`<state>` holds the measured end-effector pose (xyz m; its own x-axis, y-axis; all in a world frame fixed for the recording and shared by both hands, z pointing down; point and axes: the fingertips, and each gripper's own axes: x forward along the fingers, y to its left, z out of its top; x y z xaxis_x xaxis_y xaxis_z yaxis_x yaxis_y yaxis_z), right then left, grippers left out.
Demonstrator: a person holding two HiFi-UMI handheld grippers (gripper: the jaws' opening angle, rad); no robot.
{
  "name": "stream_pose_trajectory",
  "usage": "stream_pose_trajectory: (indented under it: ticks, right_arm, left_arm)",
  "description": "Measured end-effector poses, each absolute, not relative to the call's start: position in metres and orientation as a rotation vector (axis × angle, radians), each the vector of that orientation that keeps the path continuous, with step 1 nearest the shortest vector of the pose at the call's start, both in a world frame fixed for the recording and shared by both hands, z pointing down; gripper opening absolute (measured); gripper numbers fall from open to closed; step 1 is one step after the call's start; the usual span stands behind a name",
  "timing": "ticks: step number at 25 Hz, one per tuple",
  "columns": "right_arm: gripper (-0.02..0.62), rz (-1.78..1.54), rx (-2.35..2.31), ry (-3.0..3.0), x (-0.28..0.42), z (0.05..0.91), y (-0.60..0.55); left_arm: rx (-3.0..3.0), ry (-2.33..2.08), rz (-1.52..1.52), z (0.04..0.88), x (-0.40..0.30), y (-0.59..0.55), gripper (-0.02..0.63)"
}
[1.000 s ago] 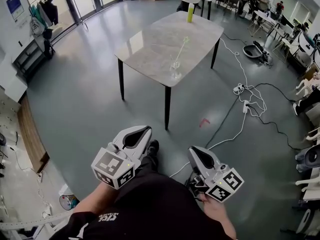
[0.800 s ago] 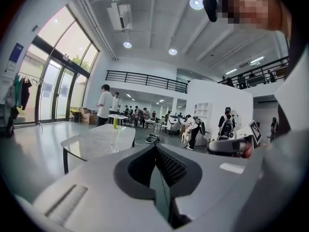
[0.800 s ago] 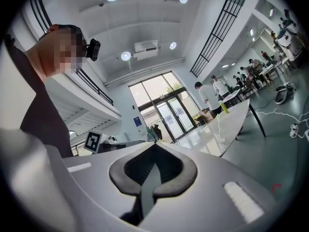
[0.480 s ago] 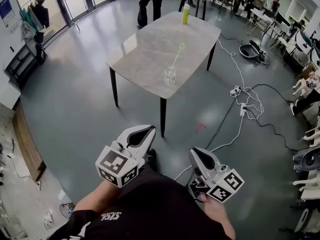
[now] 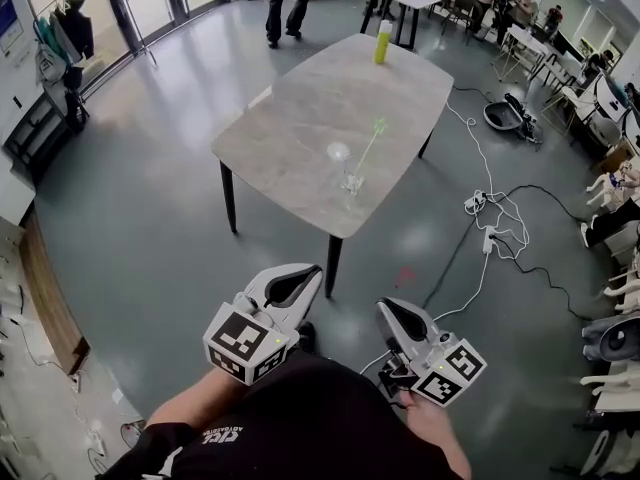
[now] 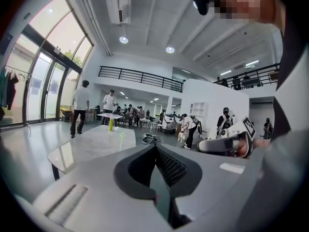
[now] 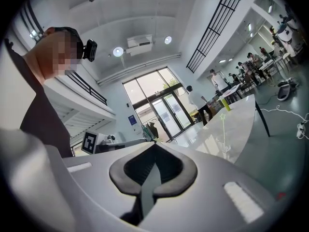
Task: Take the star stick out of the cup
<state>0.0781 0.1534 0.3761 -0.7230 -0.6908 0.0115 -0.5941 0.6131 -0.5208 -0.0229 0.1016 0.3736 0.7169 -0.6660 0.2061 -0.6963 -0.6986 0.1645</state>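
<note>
1. The left tongs are sitting with jaws pressed together, gripping nothing.
2. The right tongs are likewise meeting, empty.
3. The pale green star-topped stick is leaning in the clear glass cup near the close edge of the grey stone-look worktop, well apart from both tongs.
4. A yellow-green bottle is standing at the worktop's far end.

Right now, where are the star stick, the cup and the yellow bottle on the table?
star stick (image 5: 367, 152), head view, middle of its thin stem.
cup (image 5: 352, 184), head view, its clear wall.
yellow bottle (image 5: 381, 43), head view, middle of its body.
</note>
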Motion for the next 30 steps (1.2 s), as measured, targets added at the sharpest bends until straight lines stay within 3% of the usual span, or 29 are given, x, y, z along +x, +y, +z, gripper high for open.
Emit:
stream_pose_trajectory:
  ticks: [11,30]
  right_arm:
    - [0.014,-0.821,-1.089,2.667,0.032,0.384,0.082]
    - [0.014,-0.889,-1.004,2.67,0.08,0.399,-0.04]
  left_arm:
    - [2.68,-1.065,0.206,0.383,-0.069,0.025,0.003]
    - [2.656,-1.067,0.224,0.392,-0.006,-0.085,0.002]
